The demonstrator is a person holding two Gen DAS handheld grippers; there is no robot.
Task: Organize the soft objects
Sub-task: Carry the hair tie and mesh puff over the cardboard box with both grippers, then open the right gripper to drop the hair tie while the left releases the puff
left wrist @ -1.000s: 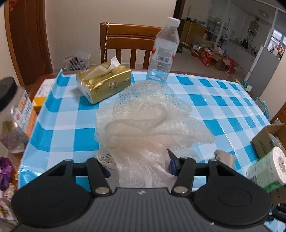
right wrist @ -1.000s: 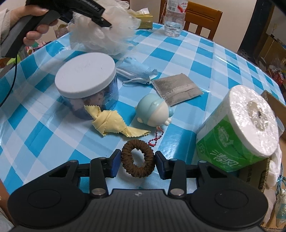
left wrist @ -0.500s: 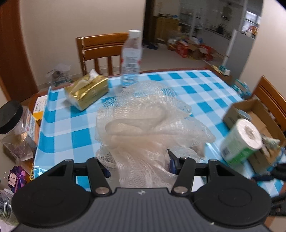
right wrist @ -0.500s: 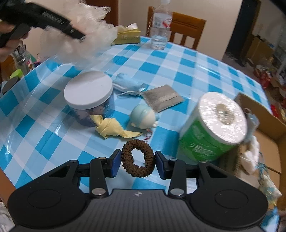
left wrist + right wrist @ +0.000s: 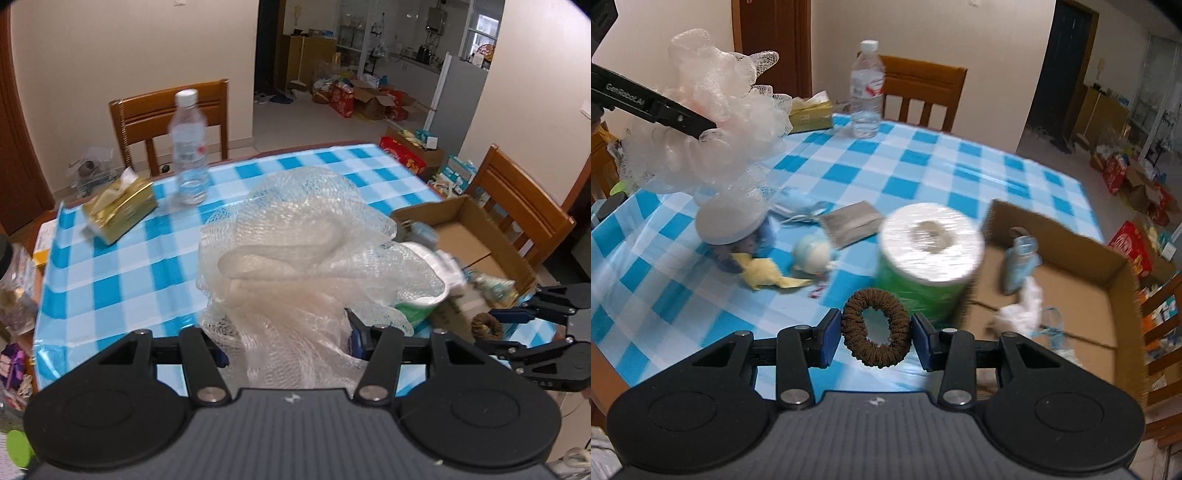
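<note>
Both grippers were loaded and in the air over the tabletop (image 5: 923,166), a blue-and-white check cloth. Step in hand, by my reading: carry phase, two soft things on their way to the cardboard box (image 5: 1082,258) at the right edge.

Left gripper (image 5: 286,350): jaws clamped on the mesh bath puff (image 5: 295,258), which bulged up and forward between them. In the right wrist view the puff (image 5: 713,122) hung high at far left, well clear of the cloth and above the white-lidded jar (image 5: 729,223).

Right gripper (image 5: 875,332): jaws closed on the brown hair scrunchie (image 5: 875,332), ring squeezed to an oval, near the toilet roll (image 5: 927,251) and just left of the box.

The box held a few things already; too blurred to name.

Left on the cloth: yellow cloth (image 5: 768,275), pale blue toy (image 5: 812,254), blue face mask (image 5: 799,206), grey pouch (image 5: 853,223).

Next move, as judged: bring each load over the box opening, lower inside the walls, then open. The puff is bulky and may snag on a jaw; the roll stands in the right gripper's path and wants clearing
</note>
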